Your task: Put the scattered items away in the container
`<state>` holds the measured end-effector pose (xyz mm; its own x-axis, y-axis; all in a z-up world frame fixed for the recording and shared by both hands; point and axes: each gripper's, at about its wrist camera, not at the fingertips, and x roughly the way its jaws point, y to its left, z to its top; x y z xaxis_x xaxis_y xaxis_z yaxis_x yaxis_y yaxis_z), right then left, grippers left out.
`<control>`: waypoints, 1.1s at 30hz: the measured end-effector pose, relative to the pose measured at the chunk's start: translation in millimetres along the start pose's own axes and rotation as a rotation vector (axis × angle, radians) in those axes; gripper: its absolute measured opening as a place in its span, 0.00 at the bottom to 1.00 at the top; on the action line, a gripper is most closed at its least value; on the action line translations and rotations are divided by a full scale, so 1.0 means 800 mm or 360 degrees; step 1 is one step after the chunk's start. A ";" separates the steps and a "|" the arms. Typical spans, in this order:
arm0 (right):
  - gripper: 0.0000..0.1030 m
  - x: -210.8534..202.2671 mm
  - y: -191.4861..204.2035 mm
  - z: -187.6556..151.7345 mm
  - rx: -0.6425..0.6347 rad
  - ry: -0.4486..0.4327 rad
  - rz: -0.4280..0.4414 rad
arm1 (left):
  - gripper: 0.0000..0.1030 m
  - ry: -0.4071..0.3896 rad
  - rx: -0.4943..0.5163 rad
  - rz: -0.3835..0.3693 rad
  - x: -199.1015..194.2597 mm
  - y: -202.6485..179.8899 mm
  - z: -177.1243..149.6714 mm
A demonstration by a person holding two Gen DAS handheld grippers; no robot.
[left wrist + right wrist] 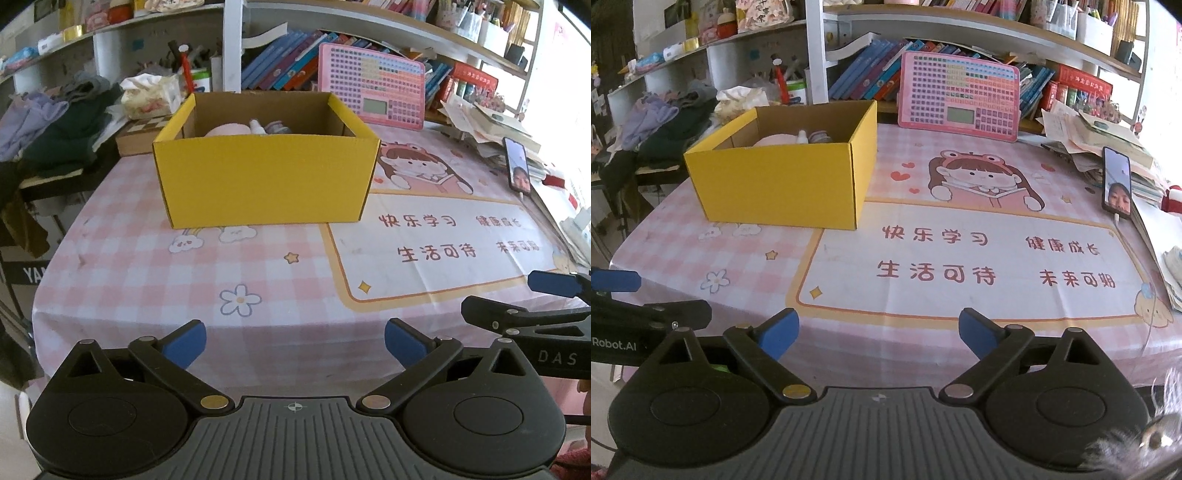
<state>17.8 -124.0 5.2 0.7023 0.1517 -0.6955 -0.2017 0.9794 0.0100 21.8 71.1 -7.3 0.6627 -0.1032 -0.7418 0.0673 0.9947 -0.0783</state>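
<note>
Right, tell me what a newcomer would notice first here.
The yellow box stands out at once, sitting open on the far left part of the pink cloth, with a small white bottle and some pale items peeking over its rim. Next comes the pink chart board propped upright against the books behind, and a lit phone leaning at the table's right edge. Both grippers, left and right, hang near the front edge, jaws apart and holding nothing.

The near half of the bench lies bare, open to a gripper from the front. The yellow box stands open-topped at back left, clothes crowding its left, while a phone and paper piles line the right edge.
</note>
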 end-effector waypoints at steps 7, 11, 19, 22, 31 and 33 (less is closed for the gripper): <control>0.91 0.000 0.003 -0.003 -0.0006 0.0011 0.0009 | 1.00 0.0010 -0.0007 0.0008 -0.001 0.000 -0.003; 0.91 0.000 0.003 -0.004 -0.0008 0.0010 0.0009 | 1.00 0.0006 -0.0004 0.0006 -0.003 -0.001 -0.003; 0.91 0.000 0.007 -0.004 -0.0017 0.0015 0.0006 | 1.00 0.0006 -0.0004 0.0006 -0.003 0.000 -0.004; 0.92 0.000 0.008 -0.003 -0.0018 0.0012 0.0006 | 1.00 -0.0001 0.0007 0.0005 -0.004 0.000 -0.004; 0.92 0.002 0.013 0.000 -0.0030 0.0020 0.0013 | 1.00 0.0001 0.0002 0.0009 -0.003 0.003 -0.003; 0.92 0.003 0.013 0.000 -0.0035 0.0022 0.0015 | 1.00 0.0001 0.0000 0.0008 -0.003 0.003 -0.003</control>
<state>17.6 -113.3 3.8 0.6908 0.1588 -0.7054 -0.2231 0.9748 0.0010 18.4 73.8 -7.4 0.6623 -0.0982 -0.7428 0.0638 0.9952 -0.0746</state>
